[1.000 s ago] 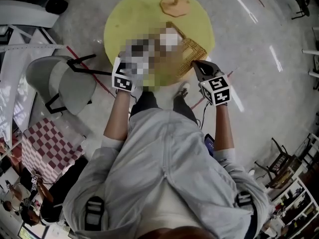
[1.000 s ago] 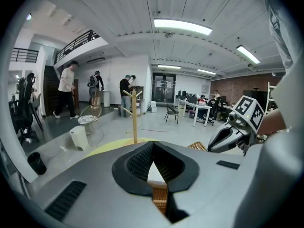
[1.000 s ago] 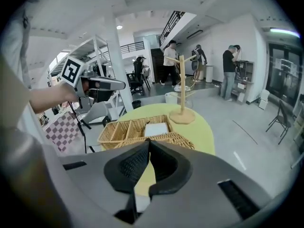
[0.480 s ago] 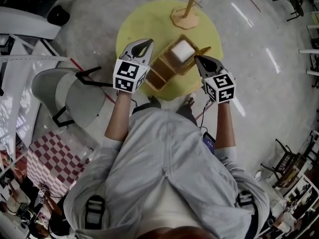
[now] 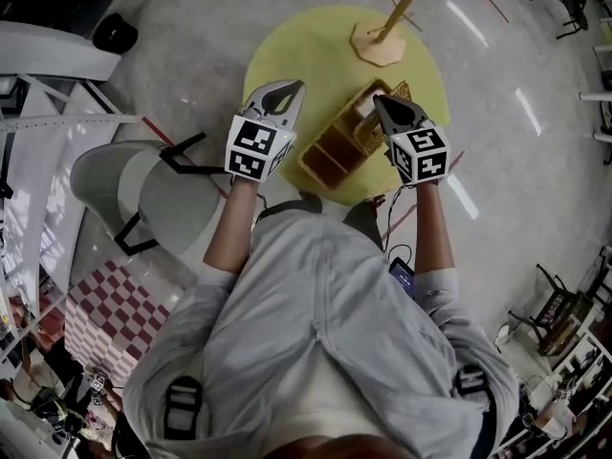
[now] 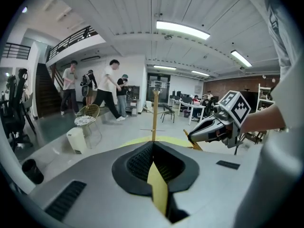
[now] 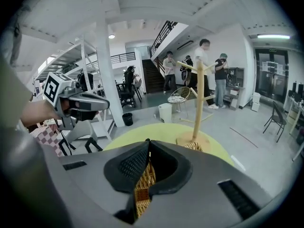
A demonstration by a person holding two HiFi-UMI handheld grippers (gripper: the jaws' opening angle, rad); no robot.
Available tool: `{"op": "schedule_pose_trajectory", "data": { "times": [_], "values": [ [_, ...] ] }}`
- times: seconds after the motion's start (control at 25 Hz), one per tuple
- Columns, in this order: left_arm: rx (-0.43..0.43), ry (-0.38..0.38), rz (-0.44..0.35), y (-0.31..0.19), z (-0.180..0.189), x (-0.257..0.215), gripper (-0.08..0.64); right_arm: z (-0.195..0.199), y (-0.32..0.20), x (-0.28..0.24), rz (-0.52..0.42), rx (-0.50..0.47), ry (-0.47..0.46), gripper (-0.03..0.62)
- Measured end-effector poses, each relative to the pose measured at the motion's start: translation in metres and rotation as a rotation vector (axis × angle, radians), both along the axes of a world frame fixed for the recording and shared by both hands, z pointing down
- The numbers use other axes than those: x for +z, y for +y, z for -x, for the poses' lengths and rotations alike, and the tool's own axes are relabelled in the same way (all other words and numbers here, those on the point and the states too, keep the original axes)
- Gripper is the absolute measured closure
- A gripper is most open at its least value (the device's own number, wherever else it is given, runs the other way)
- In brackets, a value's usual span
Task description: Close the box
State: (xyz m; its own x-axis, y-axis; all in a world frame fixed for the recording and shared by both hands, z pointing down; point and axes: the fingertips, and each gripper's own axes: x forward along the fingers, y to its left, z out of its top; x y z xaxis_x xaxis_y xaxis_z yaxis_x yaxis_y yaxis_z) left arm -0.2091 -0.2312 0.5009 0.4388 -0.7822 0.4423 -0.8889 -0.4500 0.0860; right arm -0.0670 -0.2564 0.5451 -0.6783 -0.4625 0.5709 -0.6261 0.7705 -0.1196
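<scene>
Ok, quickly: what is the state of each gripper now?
Left gripper: closed, holding nothing.
Right gripper: closed, tip at the wicker box, nothing seen clamped between its jaws.

One round yellow surface is carrying one wicker box and one branched wooden stand, and two claws are showing beside the box, one left claw and one right claw. One grey chair is standing next to the surface, while farther off on the floor one wire chair, one white bin and one black bin are standing. Four people are walking or standing at the far side of the room, and one staircase is rising beside them
</scene>
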Motion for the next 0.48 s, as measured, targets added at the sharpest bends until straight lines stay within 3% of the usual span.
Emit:
{"op": "schedule_pose_trajectory", "data": {
  "times": [0.48],
  "values": [
    [0.024, 0.003, 0.045, -0.015, 0.01, 0.023, 0.531, 0.035, -0.019, 0.064, 0.087, -0.004, 0.073, 0.561]
  ]
}}
